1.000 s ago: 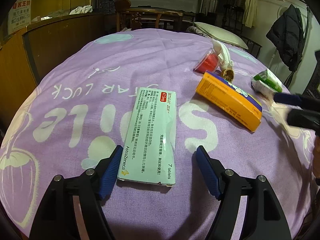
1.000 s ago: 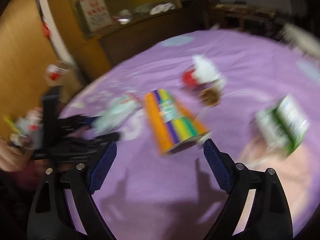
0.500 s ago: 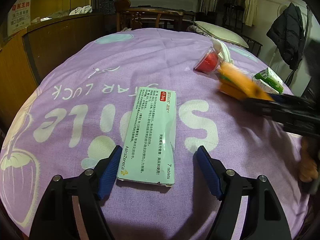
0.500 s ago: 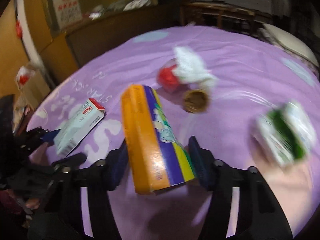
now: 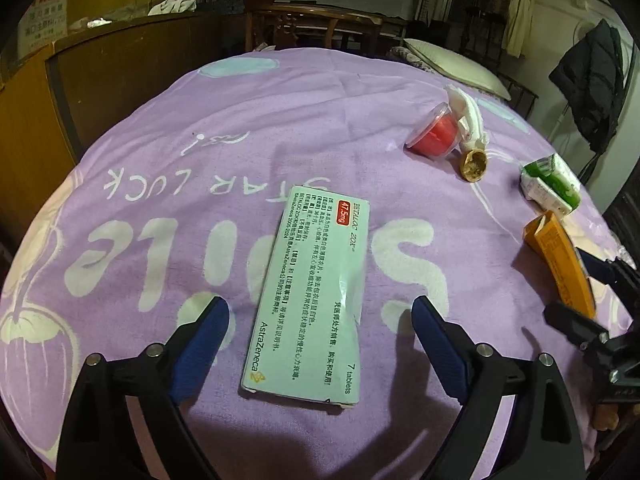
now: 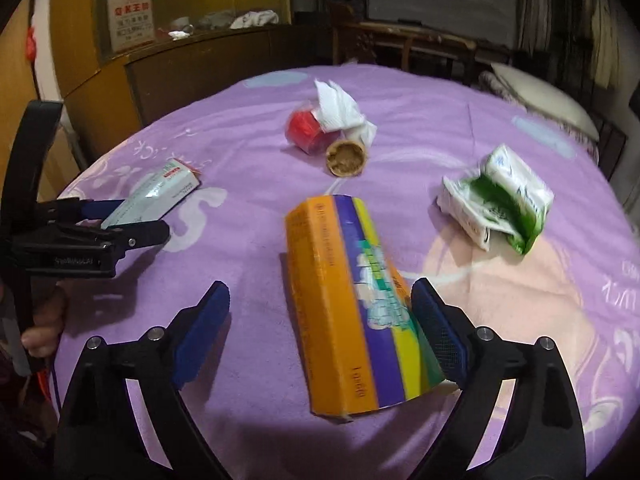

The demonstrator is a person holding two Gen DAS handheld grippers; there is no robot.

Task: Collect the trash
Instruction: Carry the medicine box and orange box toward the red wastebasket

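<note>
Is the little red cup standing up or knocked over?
Tipped over. The red cup lies on its side on the purple cloth, beside crumpled white tissue.

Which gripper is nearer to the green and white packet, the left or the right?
Right. The right gripper straddles the orange box, beside the green and white packet. The left gripper sits farther away, around the pale green medicine box.

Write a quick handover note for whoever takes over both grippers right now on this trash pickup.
Left gripper: open, jaws just widened, astride the pill box, not gripping.
Right gripper: open, jaws just reopened; orange box lies between them, loose.
On the purple cloth: red cup, tissue, brown cup, green wrapper.
Nothing is held yet; no bin in view.
</note>
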